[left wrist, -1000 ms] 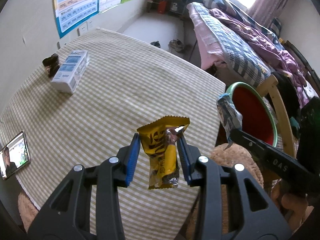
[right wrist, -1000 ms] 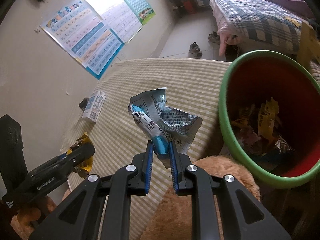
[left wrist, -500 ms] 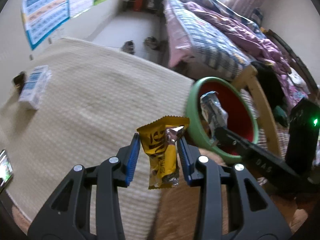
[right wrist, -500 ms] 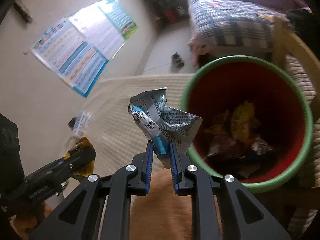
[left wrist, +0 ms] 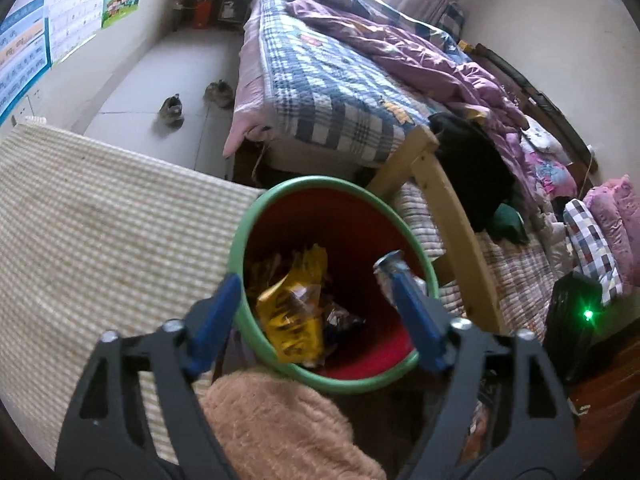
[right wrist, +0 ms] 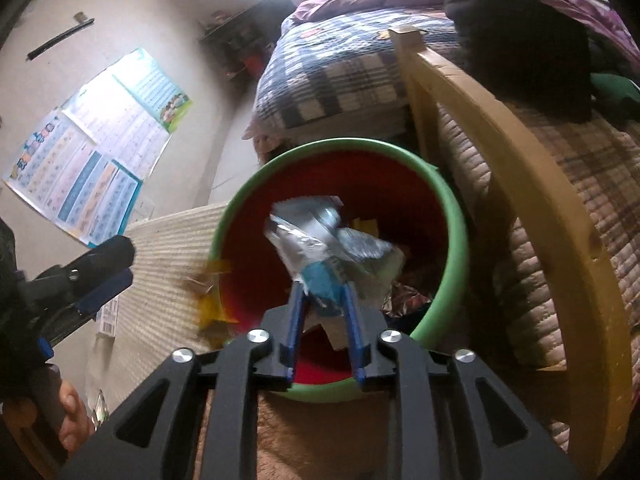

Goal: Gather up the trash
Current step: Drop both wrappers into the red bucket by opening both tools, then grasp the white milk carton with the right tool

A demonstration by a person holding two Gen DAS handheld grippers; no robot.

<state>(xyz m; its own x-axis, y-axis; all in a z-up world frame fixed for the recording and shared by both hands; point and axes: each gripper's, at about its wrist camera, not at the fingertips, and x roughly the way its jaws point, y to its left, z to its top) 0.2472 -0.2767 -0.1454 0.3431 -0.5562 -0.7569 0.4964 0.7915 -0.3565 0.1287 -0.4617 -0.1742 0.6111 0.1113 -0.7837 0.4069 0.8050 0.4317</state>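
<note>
Left wrist view: left gripper point(left wrist: 316, 304) is hanging over the red bin w/ green rim point(left wrist: 236, 248), fingers point(left wrist: 218, 312) spread wide, pinching nothing. Yellow snack wrapper point(left wrist: 292, 316) is sitting loose betw. the fingers, touching neither, inside the bin mouth above other trash; blurred, so can't tell if it's resting or in mid-air. A silver-blue wrapper edge point(left wrist: 390, 270) is showing just behind the right-hand finger. Bin is standing just beside the edge of the striped tablecloth point(left wrist: 100, 240); a tan fuzzy cushion point(left wrist: 276, 424) is lying below it, wooden bed frame point(left wrist: 448, 208) and plaid bed point(left wrist: 320, 92) behind.

Right wrist view: right gripper point(right wrist: 322, 312) is holding over the same bin point(right wrist: 456, 240), fingers point(right wrist: 295, 320) slightly parted, the crumpled silver-blue wrapper point(right wrist: 324, 244) betw. them; can't tell if they're gripping it. Wrapper is sticking up over the bin opening. Left gripper point(right wrist: 94, 276) is showing at far left, beside the bin rim, over the tablecloth point(right wrist: 160, 280). Wall poster point(right wrist: 100, 152) is hanging behind.
</note>
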